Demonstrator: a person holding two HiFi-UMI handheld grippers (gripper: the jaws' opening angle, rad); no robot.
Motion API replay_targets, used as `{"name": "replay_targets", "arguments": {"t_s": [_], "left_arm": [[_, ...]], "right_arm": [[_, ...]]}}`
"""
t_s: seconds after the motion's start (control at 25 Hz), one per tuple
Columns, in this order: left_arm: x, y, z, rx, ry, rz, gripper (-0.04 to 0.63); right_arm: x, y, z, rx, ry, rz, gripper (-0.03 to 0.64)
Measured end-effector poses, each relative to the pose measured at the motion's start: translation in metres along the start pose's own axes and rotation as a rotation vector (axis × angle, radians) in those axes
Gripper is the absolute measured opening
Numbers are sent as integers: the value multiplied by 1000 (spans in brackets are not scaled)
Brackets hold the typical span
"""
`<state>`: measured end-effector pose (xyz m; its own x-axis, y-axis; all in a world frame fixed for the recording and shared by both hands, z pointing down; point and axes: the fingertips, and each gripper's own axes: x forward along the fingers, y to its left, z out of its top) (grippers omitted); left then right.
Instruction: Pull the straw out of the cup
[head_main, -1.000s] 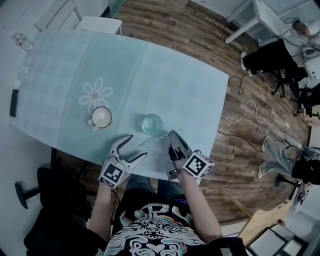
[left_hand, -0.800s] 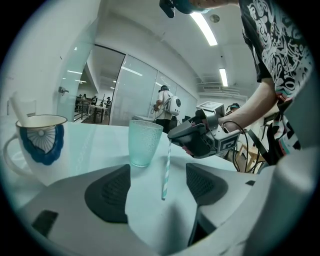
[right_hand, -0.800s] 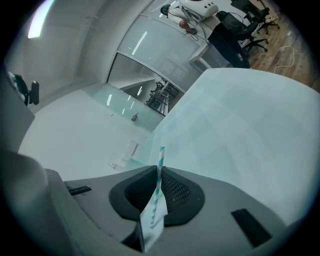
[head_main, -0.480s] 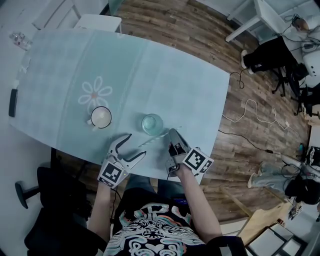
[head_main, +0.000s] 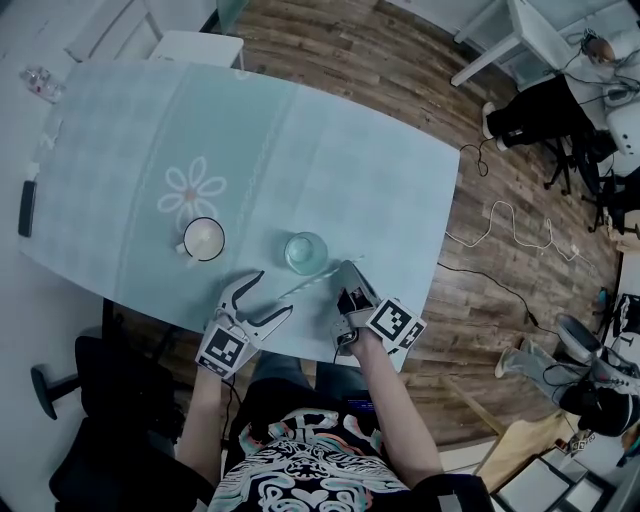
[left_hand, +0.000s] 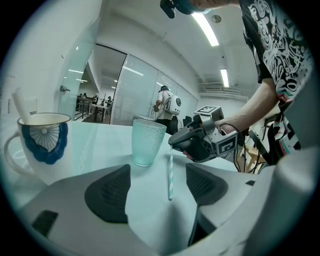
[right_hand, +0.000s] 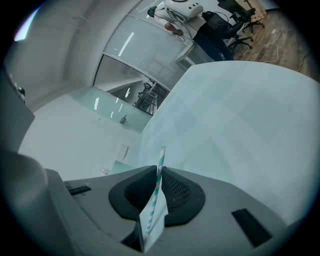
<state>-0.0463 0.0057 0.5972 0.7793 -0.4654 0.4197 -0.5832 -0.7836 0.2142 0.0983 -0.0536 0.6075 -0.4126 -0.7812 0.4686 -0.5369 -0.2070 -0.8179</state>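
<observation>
The straw (head_main: 312, 281) is pinched at one end by the closed right gripper (head_main: 347, 270), its long axis slanting toward the left gripper (head_main: 276, 292), which is held wide and empty. Just beyond, the cup (head_main: 305, 252) is seen without it.

The straw (left_hand: 170, 175) is teal-striped white, the cup (left_hand: 148, 142) pale aqua.

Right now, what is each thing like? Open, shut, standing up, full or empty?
glass cup: upright, empty.
right gripper: shut on the straw.
straw: outside the glass cup, hanging from the right gripper's jaws.
left gripper: open, holding nothing.
mug: upright.
</observation>
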Motion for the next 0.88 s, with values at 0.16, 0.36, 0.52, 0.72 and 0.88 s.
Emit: {"name": "replay_targets", "arguments": {"t_s": [0.16,0.36,0.52,0.72,0.88], "left_arm": [[0,1,1,-1,-1,2,344],[3,-7,-4,54,47,-14,344],[3,-12,-3,67,42,-19,344],[1,-12,-6,51,36,-18,344],[0,-13,-4,50,19,-13,344]], "right_arm": [[0,-4,0,7,-7,-15,31],[0,-8,-1,16,-1,-19,41],[0,-10,-2,17,-6,-27,50],[-2,-13,-6,20,-10,-40,52],[-10,-14,-4,1,-22,-44,52]]}}
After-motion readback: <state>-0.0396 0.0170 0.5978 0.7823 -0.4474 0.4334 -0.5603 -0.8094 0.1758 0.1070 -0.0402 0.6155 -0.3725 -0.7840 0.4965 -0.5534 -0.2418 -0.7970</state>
